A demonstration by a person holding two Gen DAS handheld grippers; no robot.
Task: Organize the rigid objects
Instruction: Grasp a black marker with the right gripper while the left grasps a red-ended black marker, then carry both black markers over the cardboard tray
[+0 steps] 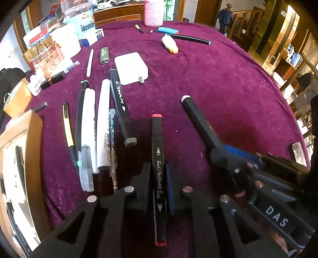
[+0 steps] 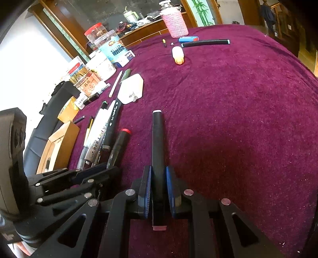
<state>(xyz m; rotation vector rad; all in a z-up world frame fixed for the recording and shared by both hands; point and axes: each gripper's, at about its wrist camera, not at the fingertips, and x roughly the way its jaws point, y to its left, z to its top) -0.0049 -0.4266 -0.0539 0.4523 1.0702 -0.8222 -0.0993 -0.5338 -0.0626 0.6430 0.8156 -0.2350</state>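
Note:
My left gripper (image 1: 158, 174) is shut on a black marker with red caps (image 1: 158, 150), held just above the purple tablecloth; it also shows in the right wrist view (image 2: 119, 146). My right gripper (image 2: 158, 178) is shut on a black marker with pale pink caps (image 2: 158, 142), which also shows in the left wrist view (image 1: 198, 121). A row of pens and markers (image 1: 95, 129) lies side by side to the left of the left gripper. The two grippers are close together, the right one to the right.
A white charger (image 1: 131, 67), a green lighter (image 1: 104, 55), a white stick (image 1: 89, 63), an orange-tipped toy (image 1: 170, 44), a long black marker (image 1: 188, 38) and a pink knitted cup (image 1: 154, 12) lie farther back. Jars and boxes (image 1: 59, 43) crowd the left edge. A cardboard box (image 1: 17, 158) stands near left.

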